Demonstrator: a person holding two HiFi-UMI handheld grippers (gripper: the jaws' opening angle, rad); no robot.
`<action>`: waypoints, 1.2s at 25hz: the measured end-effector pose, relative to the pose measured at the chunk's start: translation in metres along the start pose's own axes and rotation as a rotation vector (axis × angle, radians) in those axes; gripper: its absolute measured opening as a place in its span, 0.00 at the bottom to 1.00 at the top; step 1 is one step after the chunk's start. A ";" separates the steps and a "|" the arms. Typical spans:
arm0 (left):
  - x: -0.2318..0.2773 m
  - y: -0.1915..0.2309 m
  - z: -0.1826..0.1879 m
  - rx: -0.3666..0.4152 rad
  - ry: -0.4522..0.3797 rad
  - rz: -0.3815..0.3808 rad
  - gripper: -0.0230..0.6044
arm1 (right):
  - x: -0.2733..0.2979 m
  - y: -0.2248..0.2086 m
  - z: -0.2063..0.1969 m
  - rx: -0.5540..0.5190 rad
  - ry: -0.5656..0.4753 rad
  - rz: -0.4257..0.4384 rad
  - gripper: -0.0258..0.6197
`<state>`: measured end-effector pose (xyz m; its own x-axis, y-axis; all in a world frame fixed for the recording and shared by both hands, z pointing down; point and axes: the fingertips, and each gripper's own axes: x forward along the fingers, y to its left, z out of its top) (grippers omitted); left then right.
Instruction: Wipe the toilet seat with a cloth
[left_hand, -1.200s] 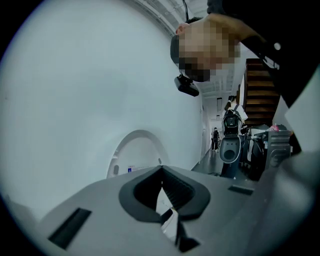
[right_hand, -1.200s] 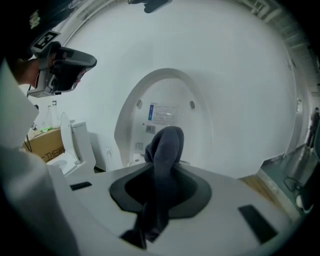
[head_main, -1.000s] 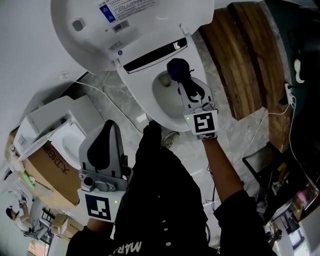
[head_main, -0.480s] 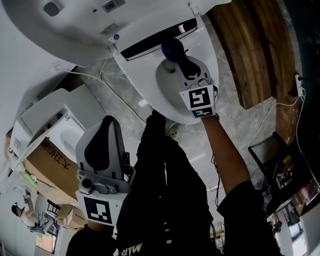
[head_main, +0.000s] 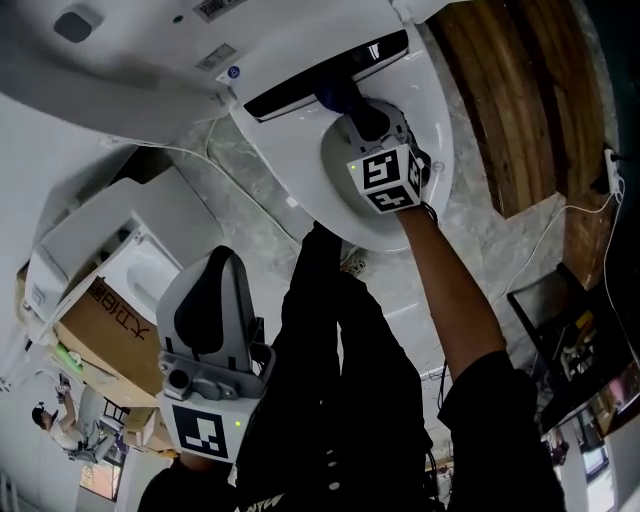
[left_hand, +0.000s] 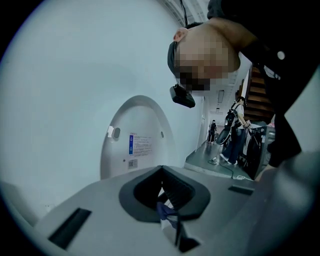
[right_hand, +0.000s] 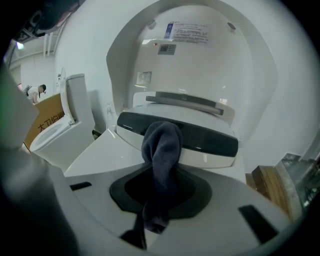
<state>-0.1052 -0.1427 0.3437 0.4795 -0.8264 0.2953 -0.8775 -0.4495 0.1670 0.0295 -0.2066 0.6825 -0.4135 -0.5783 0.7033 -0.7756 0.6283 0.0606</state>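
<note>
The white toilet seat (head_main: 443, 130) lies under its raised lid (head_main: 150, 60) at the top of the head view. My right gripper (head_main: 352, 108) reaches over the bowl, shut on a dark blue cloth (head_main: 336, 94). The cloth presses against the back of the seat by the dark strip (head_main: 300, 82). In the right gripper view the cloth (right_hand: 161, 147) sticks up from the right gripper (right_hand: 158, 175) in front of that dark strip (right_hand: 210, 140), with the seat (right_hand: 95, 155) at the left. My left gripper (head_main: 203, 322) is held low by the person's legs, jaws together.
A second toilet (head_main: 110, 255) and a cardboard box (head_main: 100, 335) stand at the left. Wooden steps (head_main: 510, 100) rise right of the toilet. White cables (head_main: 545, 240) trail over the marble floor. People stand far off in the left gripper view (left_hand: 235, 130).
My right gripper has carried the cloth from over the bowl back to the rear of the seat by the dark strip. The left gripper has stayed put.
</note>
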 end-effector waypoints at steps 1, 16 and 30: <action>0.001 0.001 -0.001 0.000 0.004 0.000 0.05 | 0.004 0.000 -0.003 -0.006 0.010 0.001 0.16; 0.013 0.001 -0.008 -0.001 0.030 -0.008 0.05 | 0.036 0.001 -0.026 -0.137 0.145 0.013 0.16; 0.011 -0.001 -0.005 0.000 0.027 -0.021 0.05 | 0.021 -0.063 -0.042 -0.137 0.231 -0.025 0.17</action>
<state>-0.0986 -0.1495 0.3519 0.4977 -0.8074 0.3169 -0.8673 -0.4667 0.1731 0.0898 -0.2369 0.7231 -0.2630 -0.4706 0.8423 -0.7060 0.6888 0.1644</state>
